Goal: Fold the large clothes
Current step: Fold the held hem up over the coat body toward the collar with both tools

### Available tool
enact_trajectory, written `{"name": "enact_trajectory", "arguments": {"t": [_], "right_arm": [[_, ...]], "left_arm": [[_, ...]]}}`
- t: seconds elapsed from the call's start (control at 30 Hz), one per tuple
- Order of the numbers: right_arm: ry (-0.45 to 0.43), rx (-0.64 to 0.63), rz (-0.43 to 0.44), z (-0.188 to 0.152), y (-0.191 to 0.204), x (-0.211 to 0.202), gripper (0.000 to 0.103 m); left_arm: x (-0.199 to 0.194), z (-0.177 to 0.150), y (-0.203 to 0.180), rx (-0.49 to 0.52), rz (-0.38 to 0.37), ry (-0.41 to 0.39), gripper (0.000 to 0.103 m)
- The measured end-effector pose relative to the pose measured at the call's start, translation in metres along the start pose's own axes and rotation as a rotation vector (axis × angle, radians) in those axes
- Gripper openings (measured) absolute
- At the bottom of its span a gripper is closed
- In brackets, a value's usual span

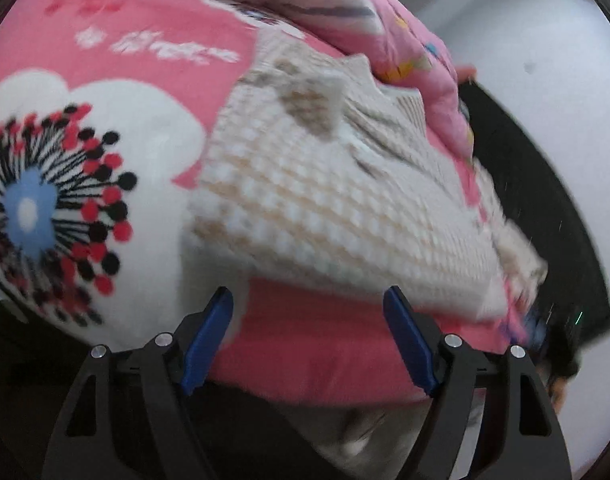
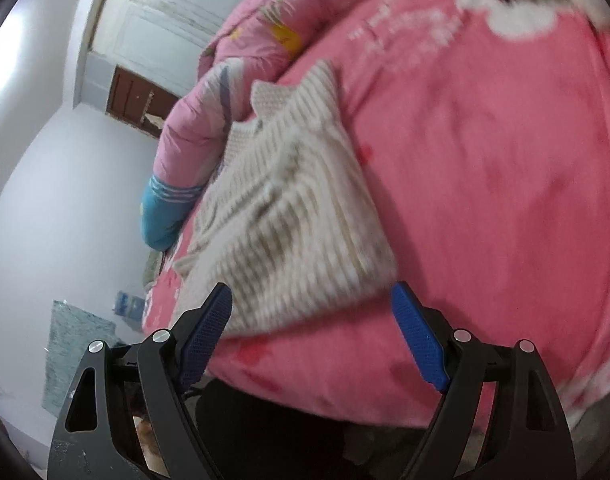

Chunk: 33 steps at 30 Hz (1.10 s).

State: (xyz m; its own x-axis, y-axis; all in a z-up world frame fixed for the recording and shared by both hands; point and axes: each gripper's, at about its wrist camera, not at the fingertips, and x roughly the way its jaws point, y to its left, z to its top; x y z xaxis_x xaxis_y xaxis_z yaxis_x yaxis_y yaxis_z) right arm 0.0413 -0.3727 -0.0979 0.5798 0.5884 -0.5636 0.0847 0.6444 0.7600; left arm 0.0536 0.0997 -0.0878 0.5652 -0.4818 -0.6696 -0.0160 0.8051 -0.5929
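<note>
Beyond your left claw (image 1: 308,300), a pink bed sheet (image 1: 153,32) with a big white flower print (image 1: 65,184) spreads ahead and off to its left side. A rolled pink quilt (image 1: 385,20) lies along the far edge of the bed, past the sweater, and its edge touches the sweater's far end. A white wall (image 1: 545,80) stands to the claw's right, with a dark strip below it beside the bed. From your right claw (image 2: 311,300) the same quilt (image 2: 193,128) runs up ahead on the left, with a blue cuff-like end (image 2: 165,216) hanging toward the bed's edge. A white door (image 2: 165,20) and a brown panel (image 2: 133,96) show far beyond it on the left, and a pale blue patterned cloth (image 2: 73,344) lies low beside the claw's left finger.

Both claws stand wide apart and hold nothing. The blue pads (image 1: 209,332) of the left one hover over the near edge of the bed, touching no cloth that you can make out. The right claw's pads (image 2: 417,336) are likewise free.

The cream knitted sweater (image 1: 345,200) lies flat on the sheet just ahead of your left claw, its near edge close above the fingertips and its body stretching away to the right. Ahead of your right claw, the sweater (image 2: 289,224) sits between the fingers' lines, its near corner just beyond the left pad. Both views are blurred.
</note>
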Motion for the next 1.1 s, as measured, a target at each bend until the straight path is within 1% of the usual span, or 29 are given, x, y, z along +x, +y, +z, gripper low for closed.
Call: {"name": "enact_trajectory", "arguments": {"t": [0.07,0.13,0.17,0.2,0.23,0.27,0.3,0.33,0.37,0.4,0.43,0.47,0.5,0.53,0.57,0.63,0.67,0.73,0.8,0.87,0.9,0.93,0.97,1.0,1.03,1.07,1.1], "right_arm": [[0.017,0.03,0.031,0.0,-0.006,0.01,0.078],[-0.005,0.057,0.062,0.005,-0.01,0.017,0.074],[-0.022,0.076,0.077,0.01,-0.013,0.021,0.071],[-0.028,0.082,0.082,0.013,-0.013,0.023,0.067],[-0.037,0.091,0.086,0.018,-0.014,0.027,0.063],[-0.046,0.094,0.081,0.023,-0.014,0.031,0.059],[-0.054,0.08,0.068,0.026,-0.013,0.035,0.051],[-0.065,0.068,0.046,0.029,-0.012,0.039,0.038],[-0.064,0.067,0.022,0.032,-0.012,0.042,0.03],[-0.062,0.072,0.021,0.033,-0.011,0.043,0.018],[-0.081,0.062,0.035,0.033,-0.004,0.037,0.015],[-0.1,0.039,0.045,0.033,0.002,0.031,0.013],[-0.137,-0.003,0.056,0.032,0.015,0.019,0.011],[-0.159,-0.034,0.065,0.031,0.024,0.009,0.01],[-0.177,-0.065,0.08,0.029,0.035,-0.003,0.009],[-0.181,-0.087,0.092,0.027,0.045,-0.013,0.008],[-0.181,-0.101,0.107,0.023,0.049,-0.022,0.008],[-0.181,-0.107,0.123,0.015,0.048,-0.035,0.008],[-0.147,-0.086,0.135,0.006,0.037,-0.038,0.009],[-0.081,-0.026,0.129,0.003,0.015,-0.029,0.017],[-0.037,0.047,0.098,0.001,-0.006,-0.02,0.024],[-0.004,0.123,0.059,-0.001,-0.028,-0.014,0.03],[0.003,0.174,0.062,-0.003,-0.045,-0.013,0.03],[-0.002,0.2,0.114,-0.006,-0.053,-0.016,0.027],[-0.011,0.212,0.137,-0.007,-0.056,-0.021,0.029],[-0.029,0.202,0.121,-0.005,-0.054,-0.028,0.03],[-0.076,0.168,0.075,-0.002,-0.049,-0.042,0.035]], "left_arm": [[0.001,0.01,0.013,-0.064,-0.077,-0.046,0.076],[0.001,0.018,0.021,-0.123,-0.115,-0.079,0.072],[0.002,0.023,0.023,-0.152,-0.108,-0.089,0.067],[0.004,0.026,0.022,-0.162,-0.091,-0.093,0.057],[0.005,0.029,0.02,-0.16,-0.074,-0.099,0.053],[0.008,0.034,0.017,-0.148,-0.044,-0.104,0.05],[0.01,0.036,0.014,-0.136,-0.016,-0.11,0.043],[0.012,0.038,0.009,-0.112,0.024,-0.12,0.036],[0.013,0.039,0.004,-0.085,0.058,-0.124,0.032],[0.014,0.04,-0.005,-0.038,0.111,-0.134,0.025],[0.013,0.041,-0.014,0.004,0.152,-0.143,0.018],[0.008,0.04,-0.03,0.082,0.221,-0.162,0.015],[0.0,0.038,-0.047,0.15,0.274,-0.192,0.012],[-0.01,0.036,-0.057,0.186,0.291,-0.221,0.011],[-0.022,0.034,-0.061,0.206,0.285,-0.245,0.011],[-0.037,0.032,-0.064,0.212,0.281,-0.27,0.01],[-0.043,0.031,-0.064,0.206,0.278,-0.275,0.01],[-0.061,0.024,-0.058,0.179,0.233,-0.263,0.01],[-0.071,0.013,-0.045,0.143,0.205,-0.231,0.011],[-0.064,0.0,-0.027,0.091,0.189,-0.176,0.018],[-0.058,-0.005,-0.018,0.069,0.189,-0.142,0.023],[-0.05,-0.011,-0.002,0.023,0.195,-0.101,0.028],[-0.049,-0.016,0.008,-0.026,0.196,-0.082,0.03],[-0.05,-0.021,0.022,-0.085,0.185,-0.078,0.033],[-0.054,-0.023,0.033,-0.132,0.164,-0.091,0.034],[-0.062,-0.024,0.039,-0.156,0.15,-0.117,0.034],[-0.069,-0.024,0.042,-0.162,0.15,-0.148,0.034]]}}
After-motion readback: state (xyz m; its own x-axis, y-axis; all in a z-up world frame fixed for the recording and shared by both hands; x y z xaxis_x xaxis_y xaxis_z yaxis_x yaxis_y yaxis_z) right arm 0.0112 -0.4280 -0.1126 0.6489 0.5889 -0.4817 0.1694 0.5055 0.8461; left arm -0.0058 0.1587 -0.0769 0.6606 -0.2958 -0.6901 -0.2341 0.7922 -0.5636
